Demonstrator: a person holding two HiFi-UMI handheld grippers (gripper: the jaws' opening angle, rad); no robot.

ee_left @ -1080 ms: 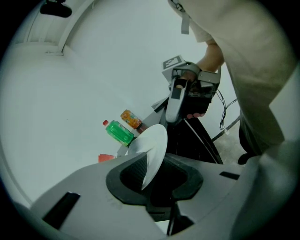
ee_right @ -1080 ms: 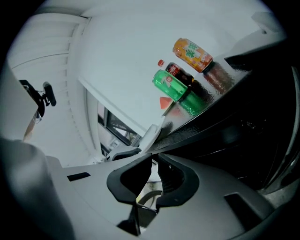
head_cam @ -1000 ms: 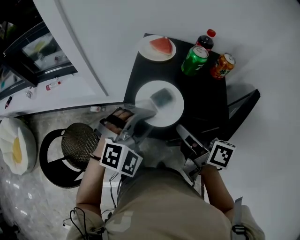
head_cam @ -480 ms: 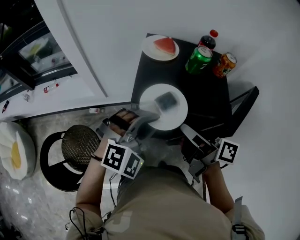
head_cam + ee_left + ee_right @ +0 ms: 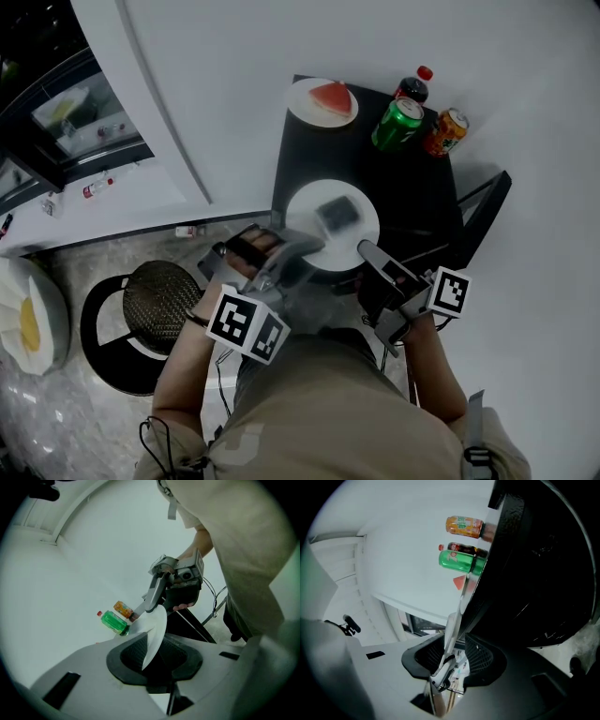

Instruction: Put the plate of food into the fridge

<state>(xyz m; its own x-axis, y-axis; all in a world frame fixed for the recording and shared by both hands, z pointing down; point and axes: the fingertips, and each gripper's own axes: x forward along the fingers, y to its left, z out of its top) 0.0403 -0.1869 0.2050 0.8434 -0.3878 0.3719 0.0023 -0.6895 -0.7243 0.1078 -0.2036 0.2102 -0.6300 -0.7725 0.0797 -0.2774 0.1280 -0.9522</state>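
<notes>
A white plate [image 5: 305,211] carrying a dark block of food [image 5: 337,216] lies on the near part of the black table [image 5: 422,202]. My left gripper [image 5: 314,246] is shut on the plate's near-left rim; in the left gripper view the plate [image 5: 157,630] stands edge-on between the pads of the left gripper [image 5: 152,660]. My right gripper [image 5: 367,253] is at the near-right rim. Its jaws have just been opening, and in the right gripper view the plate's rim [image 5: 451,630] stands free between the parted pads of the right gripper [image 5: 450,660].
A second plate with a watermelon slice [image 5: 323,98], a green can [image 5: 398,124], a cola bottle [image 5: 411,86] and an orange can [image 5: 445,131] stand at the table's far end. The fridge [image 5: 66,108] is open at the upper left. A round stool [image 5: 159,286] stands on the floor to my left.
The right gripper's jaws have parted and its marker cube has rolled. The left gripper, still holding the rim, has shifted slightly.
</notes>
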